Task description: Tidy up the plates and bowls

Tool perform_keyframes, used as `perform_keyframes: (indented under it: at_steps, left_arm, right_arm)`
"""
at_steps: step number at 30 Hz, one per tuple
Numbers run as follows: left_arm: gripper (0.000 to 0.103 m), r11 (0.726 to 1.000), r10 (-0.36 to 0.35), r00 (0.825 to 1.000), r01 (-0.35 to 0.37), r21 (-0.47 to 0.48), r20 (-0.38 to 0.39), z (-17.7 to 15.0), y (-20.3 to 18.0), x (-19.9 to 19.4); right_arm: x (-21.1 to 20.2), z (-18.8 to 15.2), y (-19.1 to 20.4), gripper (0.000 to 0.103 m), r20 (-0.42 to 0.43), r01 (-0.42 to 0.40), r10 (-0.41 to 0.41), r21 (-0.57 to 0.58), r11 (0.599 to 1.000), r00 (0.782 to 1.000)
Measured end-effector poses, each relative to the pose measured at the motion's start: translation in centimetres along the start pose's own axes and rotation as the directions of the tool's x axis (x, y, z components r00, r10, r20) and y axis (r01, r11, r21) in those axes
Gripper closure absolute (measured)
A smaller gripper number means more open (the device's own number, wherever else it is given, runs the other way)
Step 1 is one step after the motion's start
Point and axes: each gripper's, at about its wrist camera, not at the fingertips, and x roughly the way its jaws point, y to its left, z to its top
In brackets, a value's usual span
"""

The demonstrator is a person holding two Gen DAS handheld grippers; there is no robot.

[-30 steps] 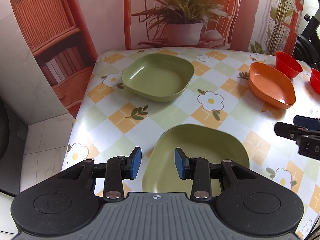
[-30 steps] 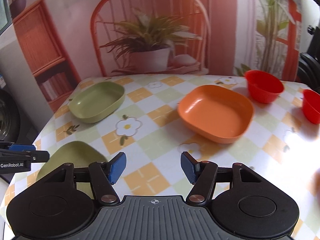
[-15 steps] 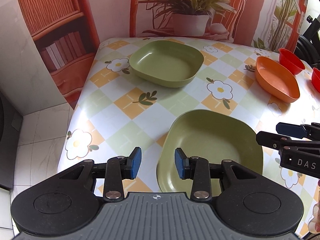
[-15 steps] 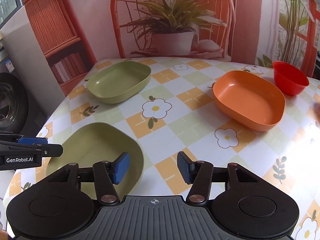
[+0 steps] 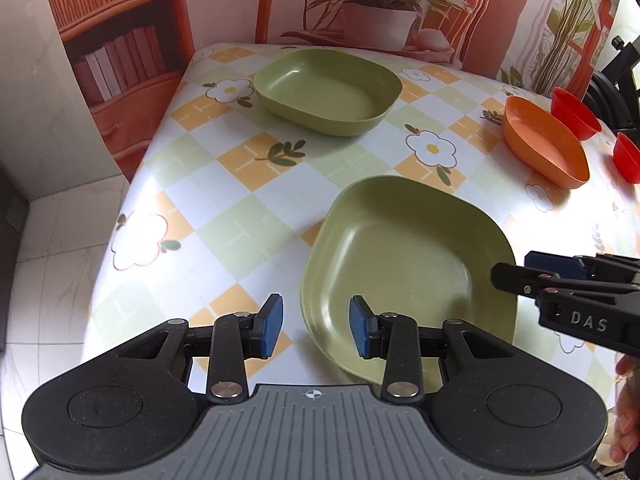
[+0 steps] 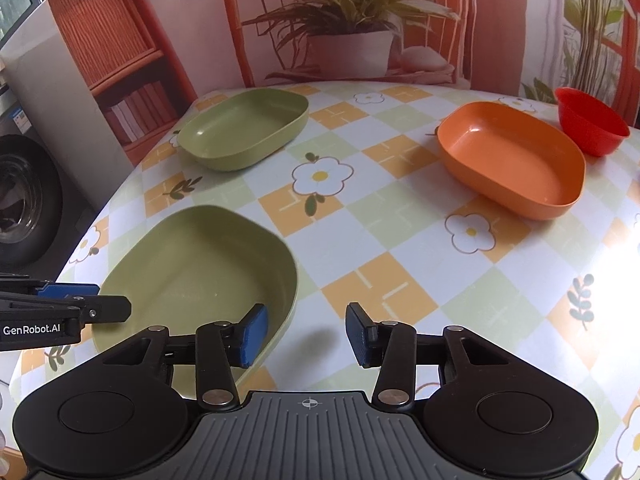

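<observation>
A near green plate (image 5: 404,256) (image 6: 200,268) lies on the flowered table close to its front edge. My left gripper (image 5: 315,330) is open, its fingers straddling the plate's left rim from above. My right gripper (image 6: 304,334) is open over the plate's right rim, left pad above the plate, right pad above the cloth. A second green plate (image 5: 328,90) (image 6: 244,128) sits farther back on the left. An orange plate (image 6: 512,156) (image 5: 544,146) lies at the right, with a red bowl (image 6: 592,120) (image 5: 574,112) behind it. Another red bowl (image 5: 628,156) shows at the right edge.
The table (image 5: 224,184) drops off at its left side to a tiled floor (image 5: 48,248). A printed backdrop with a plant and chair (image 6: 352,32) stands behind the table. A washing machine (image 6: 24,200) sits at the left. A hand (image 5: 628,420) shows at the lower right.
Both grippers have closed in on the near green plate from either side; it now looks larger and nearer in both views. Both stay open. No dish has moved.
</observation>
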Motion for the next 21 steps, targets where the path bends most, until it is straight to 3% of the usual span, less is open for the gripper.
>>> perform_keyframes:
  at_steps: [9, 12, 15, 21]
  left_arm:
    - [0.082, 0.999, -0.002, 1.0, 0.002, -0.036, -0.005, -0.6, -0.2, 0.2]
    - [0.092, 0.998, -0.005, 1.0, 0.005, -0.061, -0.002, -0.8, -0.2, 0.1]
    - [0.092, 0.998, -0.018, 1.0, 0.017, -0.065, -0.001, -1.1, -0.8, 0.0]
    - [0.092, 0.998, -0.025, 1.0, 0.025, -0.051, -0.005, -1.6, -3.2, -0.1]
  right_arm:
    - [0.0, -0.5, 0.1, 0.068, -0.015, -0.022, 0.022, 0.003, 1.0, 1.0]
    - [0.0, -0.7, 0.0, 0.077, -0.022, -0.032, 0.032, 0.006, 0.999, 0.999]
    - [-0.2, -1.0, -0.1, 0.086, -0.028, -0.043, 0.043, 0.007, 0.999, 0.999]
    - [-1.6, -1.7, -2.0, 0.088, -0.029, -0.015, 0.016, 0.046, 0.999, 0.999]
